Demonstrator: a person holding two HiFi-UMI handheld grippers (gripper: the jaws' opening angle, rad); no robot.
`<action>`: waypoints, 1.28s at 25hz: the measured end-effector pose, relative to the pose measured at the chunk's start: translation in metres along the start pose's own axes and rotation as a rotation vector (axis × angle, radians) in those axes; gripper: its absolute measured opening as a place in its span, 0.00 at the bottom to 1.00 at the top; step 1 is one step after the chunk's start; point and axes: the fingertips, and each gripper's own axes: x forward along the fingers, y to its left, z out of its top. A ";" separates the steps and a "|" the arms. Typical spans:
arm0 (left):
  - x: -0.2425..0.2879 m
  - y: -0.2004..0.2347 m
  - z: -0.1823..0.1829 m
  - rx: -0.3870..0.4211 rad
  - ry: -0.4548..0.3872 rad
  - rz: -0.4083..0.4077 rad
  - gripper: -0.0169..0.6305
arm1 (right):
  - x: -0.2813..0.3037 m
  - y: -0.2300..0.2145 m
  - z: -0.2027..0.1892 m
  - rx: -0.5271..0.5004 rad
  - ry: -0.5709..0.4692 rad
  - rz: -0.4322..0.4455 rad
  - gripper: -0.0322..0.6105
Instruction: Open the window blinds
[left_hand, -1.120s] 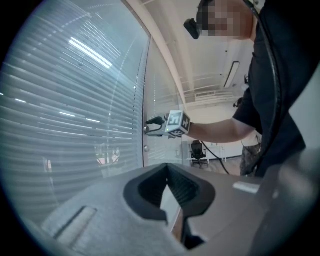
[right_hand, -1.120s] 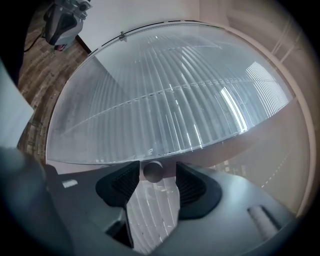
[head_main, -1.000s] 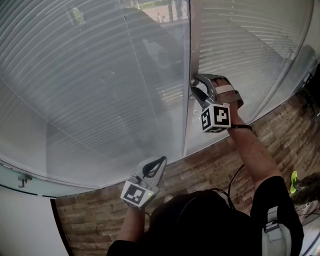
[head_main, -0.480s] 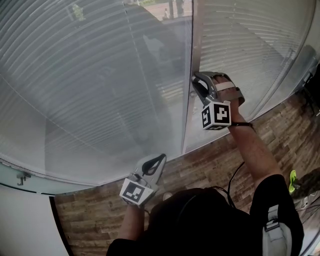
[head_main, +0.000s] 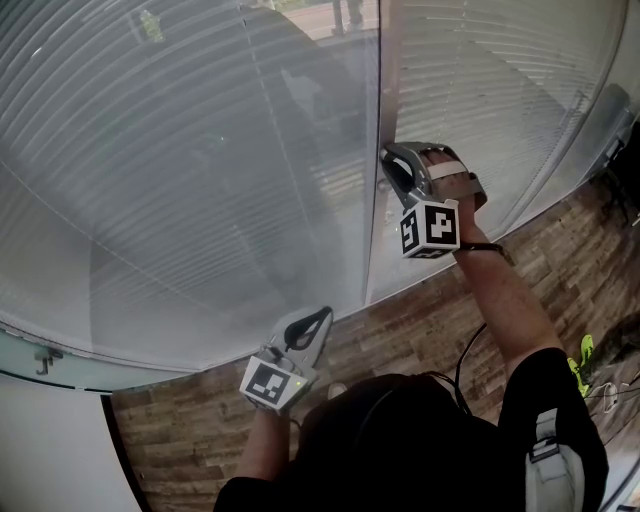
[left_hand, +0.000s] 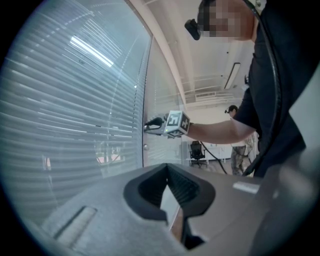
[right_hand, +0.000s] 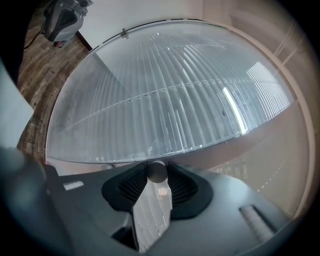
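Grey slatted blinds (head_main: 180, 150) hang shut behind the glass, with a metal upright (head_main: 386, 80) between two panes. My right gripper (head_main: 389, 168) is held level against that upright. In the right gripper view its jaws have just been closing, and a small round grey knob (right_hand: 157, 171) sits pinched between the fingertips of this gripper (right_hand: 157, 176). The left gripper view shows it from the side (left_hand: 149, 123) at the frame. My left gripper (head_main: 307, 331) hangs low near the floor, away from the blinds, tips together and holding nothing (left_hand: 167, 171).
Wood-plank floor (head_main: 420, 320) runs along the foot of the window. A white wall (head_main: 50, 440) with a small hook (head_main: 44, 360) is at the lower left. A cable trails from the right arm. Far off stand an office chair (left_hand: 197, 150) and another person (left_hand: 242, 150).
The right gripper's jaws have closed from wide apart onto the knob at the upright. Neither hand has shifted noticeably, and the blinds' slats look the same.
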 end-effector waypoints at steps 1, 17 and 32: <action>0.000 0.000 0.000 0.002 0.001 -0.001 0.03 | 0.000 0.000 -0.001 0.007 0.001 -0.001 0.25; -0.001 0.000 -0.003 -0.004 0.012 0.003 0.03 | -0.001 -0.005 -0.001 0.268 -0.023 0.007 0.25; -0.003 0.001 -0.006 0.005 0.020 -0.017 0.03 | 0.002 -0.012 -0.010 0.897 -0.100 0.041 0.25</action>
